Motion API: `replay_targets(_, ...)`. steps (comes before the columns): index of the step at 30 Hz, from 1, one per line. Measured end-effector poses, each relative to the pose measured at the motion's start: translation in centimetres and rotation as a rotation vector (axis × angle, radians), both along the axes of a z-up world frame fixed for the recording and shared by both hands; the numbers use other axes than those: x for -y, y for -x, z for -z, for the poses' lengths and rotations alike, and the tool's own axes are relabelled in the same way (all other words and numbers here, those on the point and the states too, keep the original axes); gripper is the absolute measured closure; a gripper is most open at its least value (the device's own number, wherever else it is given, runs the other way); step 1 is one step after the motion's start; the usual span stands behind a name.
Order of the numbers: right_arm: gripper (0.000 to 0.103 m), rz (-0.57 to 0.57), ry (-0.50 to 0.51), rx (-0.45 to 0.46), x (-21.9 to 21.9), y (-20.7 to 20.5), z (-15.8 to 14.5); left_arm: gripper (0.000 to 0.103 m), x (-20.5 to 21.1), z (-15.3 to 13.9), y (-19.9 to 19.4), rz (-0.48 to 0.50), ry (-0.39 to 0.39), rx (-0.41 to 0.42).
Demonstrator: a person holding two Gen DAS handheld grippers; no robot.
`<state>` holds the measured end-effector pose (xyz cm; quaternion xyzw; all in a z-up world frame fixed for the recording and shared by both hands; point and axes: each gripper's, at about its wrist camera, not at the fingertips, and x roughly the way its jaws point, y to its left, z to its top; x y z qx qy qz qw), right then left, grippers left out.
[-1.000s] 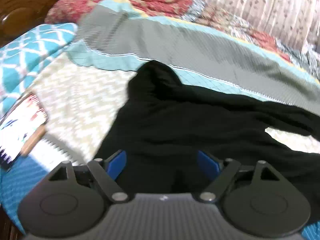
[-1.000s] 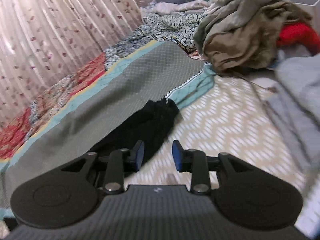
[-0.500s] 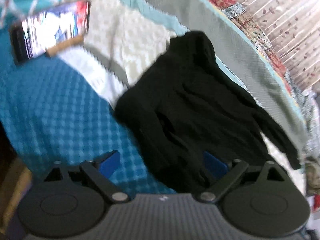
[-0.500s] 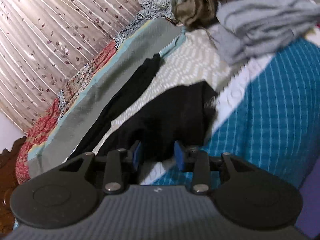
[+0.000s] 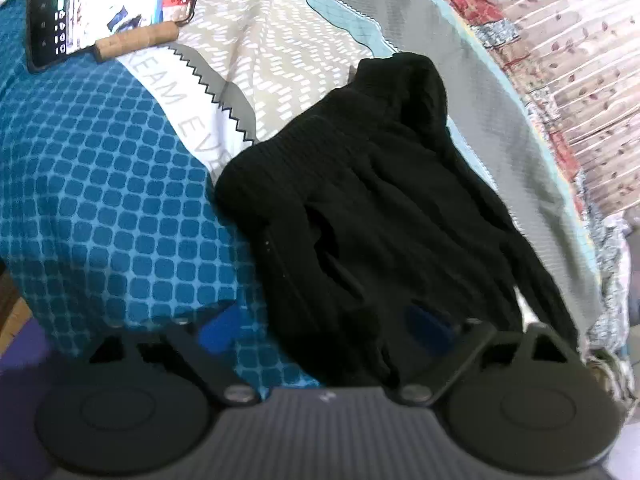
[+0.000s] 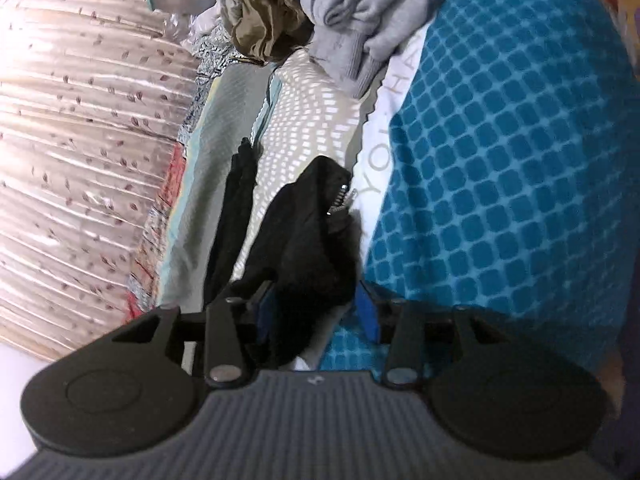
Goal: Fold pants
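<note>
The black pants [image 5: 380, 208] lie rumpled on the bed, with one leg trailing off to the right. My left gripper [image 5: 324, 330] is open above the near edge of the pants, its blue pads spread wide. In the right wrist view the pants [image 6: 304, 232] show a zipper at the top edge, and a second leg runs away beside them. My right gripper [image 6: 316, 314] is open, with a bunch of the black cloth lying between its fingers.
A phone [image 5: 108, 8] on a cork piece lies at the far left of the bed. A grey garment [image 6: 360, 12] and an olive garment [image 6: 264, 12] are piled at the far end. A pleated curtain [image 6: 80, 120] runs along the bed's far side.
Both grippers pulled back toward the near edge of the bed. The right gripper opened wider and now has the pants' cloth between its fingers. The left view tilted down over the pants.
</note>
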<state>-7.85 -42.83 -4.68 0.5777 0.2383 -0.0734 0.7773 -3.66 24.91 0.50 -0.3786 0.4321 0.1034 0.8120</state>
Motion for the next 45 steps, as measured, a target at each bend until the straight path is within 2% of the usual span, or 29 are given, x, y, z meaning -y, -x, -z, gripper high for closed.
replay_targets(1,0.056,0.002,0.003,0.004,-0.1,-0.4,0.0,0.031,0.0,-0.1,-0.3,0.001,-0.013,-0.008)
replay_targets(2,0.058,-0.001,0.028,-0.001,-0.3,-1.0,-0.3,0.052,0.1,-0.1,-0.5,0.001,-0.03,-0.016)
replay_targets(3,0.071,-0.014,0.058,-0.007,-0.3,-1.6,-0.6,0.062,0.1,-0.1,-0.6,0.003,-0.043,-0.029)
replay_targets(4,0.077,-0.031,0.11,-0.018,-0.4,-2.2,-1.4,0.077,0.0,-0.1,-0.8,0.003,-0.05,-0.045)
replay_targets(5,0.078,-0.034,0.197,-0.018,-0.5,-2.5,-2.9,0.087,-0.2,-0.1,-0.8,0.002,-0.051,-0.054)
replay_targets(8,0.079,0.064,0.404,0.111,0.8,-0.6,-7.4,0.091,-0.5,-0.7,0.1,0.017,-0.053,-0.037)
replay_targets(10,0.078,0.136,0.47,0.145,2.4,0.7,-9.2,0.091,-0.6,-1.2,0.5,0.024,-0.079,-0.035)
replay_targets(12,0.078,0.167,0.542,0.092,3.8,1.2,-9.6,0.091,-0.9,-1.4,0.8,0.019,-0.082,-0.042)
replay_targets(14,0.075,0.186,0.568,-0.018,4.6,1.3,-8.1,0.091,-1.3,-1.3,1.1,0.006,-0.08,-0.048)
replay_targets(15,0.068,0.193,0.569,-0.066,4.8,1.4,-7.3,0.091,-1.4,-1.3,1.1,0.0,-0.081,-0.053)
replay_targets(17,0.066,0.252,0.574,-0.153,4.7,2.4,-5.8,0.081,-1.7,-1.3,1.2,-0.01,-0.085,-0.066)
replay_targets(18,0.06,0.259,0.543,-0.152,4.6,3.1,-5.3,0.076,-1.8,-1.4,1.4,-0.011,-0.087,-0.065)
replay_targets(20,0.058,0.259,0.469,-0.123,4.8,4.5,-4.6,0.055,-1.7,-1.9,1.6,-0.007,-0.114,-0.052)
replay_targets(24,0.058,0.236,0.501,-0.079,2.7,5.1,-6.2,0.052,-1.8,-3.2,2.0,0.012,-0.128,-0.014)
replay_targets(26,0.058,0.206,0.528,-0.047,1.4,3.5,-7.7,0.052,-1.8,-4.5,2.3,0.013,-0.142,0.033)
replay_targets(30,0.058,0.113,0.563,0.032,-1.2,1.0,-9.6,0.051,-1.6,-7.6,1.7,0.013,-0.261,0.115)
replay_targets(33,0.058,0.028,0.583,0.053,-3.3,-1.5,-10.3,0.043,-0.8,-9.8,-1.4,0.058,-0.399,0.139)
replay_targets(35,0.058,-0.011,0.58,0.047,-4.3,-3.1,-10.2,0.037,-0.2,-10.8,-4.2,0.096,-0.451,0.16)
replay_targets(36,0.058,-0.025,0.575,0.043,-4.6,-3.9,-10.0,0.036,0.1,-11.2,-6.1,0.113,-0.466,0.161)
replay_targets(38,0.058,-0.055,0.559,0.033,-5.1,-5.8,-9.7,0.026,0.8,-11.4,-10.0,0.147,-0.447,0.153)
replay_targets(40,0.058,-0.078,0.549,0.026,-5.3,-7.6,-9.6,0.024,1.5,-11.2,-14.2,0.171,-0.419,0.136)
replay_targets(41,0.058,-0.09,0.546,0.018,-5.2,-9.0,-9.7,0.023,1.9,-10.8,-16.4,0.187,-0.43,0.122)
replay_targets(42,0.058,-0.097,0.544,0.007,-5.4,-10.0,-9.8,0.022,2.7,-10.4,-18.4,0.206,-0.483,0.112)
replay_targets(43,0.058,-0.11,0.542,-0.012,-5.3,-11.8,-10.0,0.02,3.6,-10.2,-19.8,0.218,-0.57,0.107)
replay_targets(45,0.058,-0.125,0.532,-0.041,-4.7,-14.8,-10.3,0.014,5.8,-9.1,-22.2,0.257,-0.824,0.115)
